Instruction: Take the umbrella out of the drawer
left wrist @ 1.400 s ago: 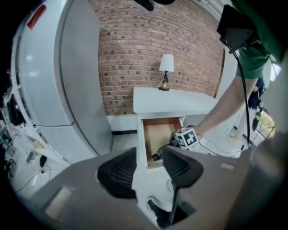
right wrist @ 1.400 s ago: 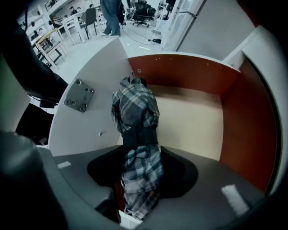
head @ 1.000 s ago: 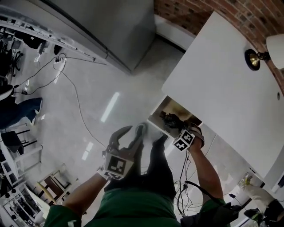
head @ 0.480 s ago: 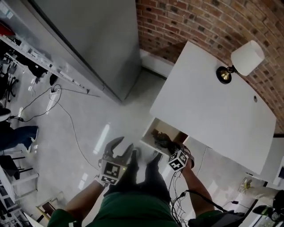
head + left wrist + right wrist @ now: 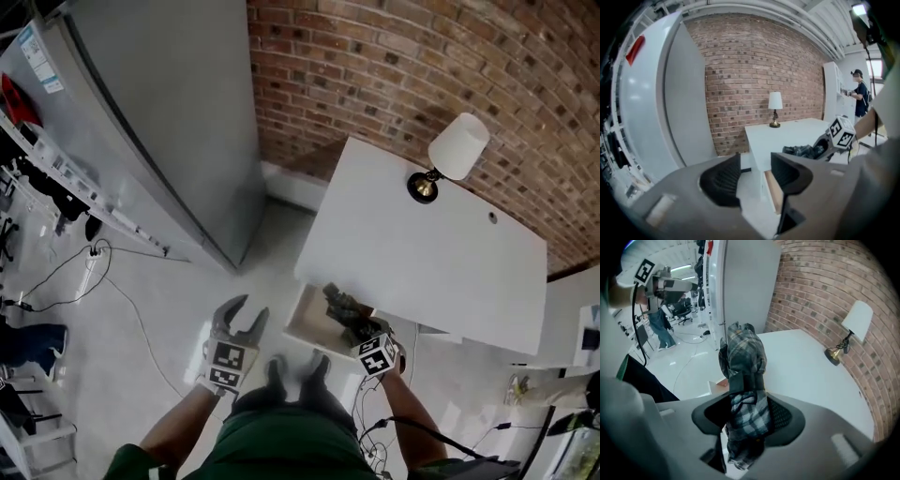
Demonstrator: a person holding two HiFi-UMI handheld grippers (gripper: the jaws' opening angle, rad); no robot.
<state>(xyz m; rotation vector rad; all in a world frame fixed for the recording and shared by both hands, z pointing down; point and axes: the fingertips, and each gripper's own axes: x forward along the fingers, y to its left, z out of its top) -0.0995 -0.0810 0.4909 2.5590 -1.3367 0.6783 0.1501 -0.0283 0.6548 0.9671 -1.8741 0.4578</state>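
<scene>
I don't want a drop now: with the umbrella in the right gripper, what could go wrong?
1. The grey plaid folded umbrella juts far past the right gripper; it could tilt or slip.
2. The open white drawer sticks out by the person's legs and may get bumped.

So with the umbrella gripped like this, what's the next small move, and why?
Probably swing the right claw over the white tabletop and lower: it is shut on the grey plaid folded umbrella, which hangs above the open white drawer.
</scene>
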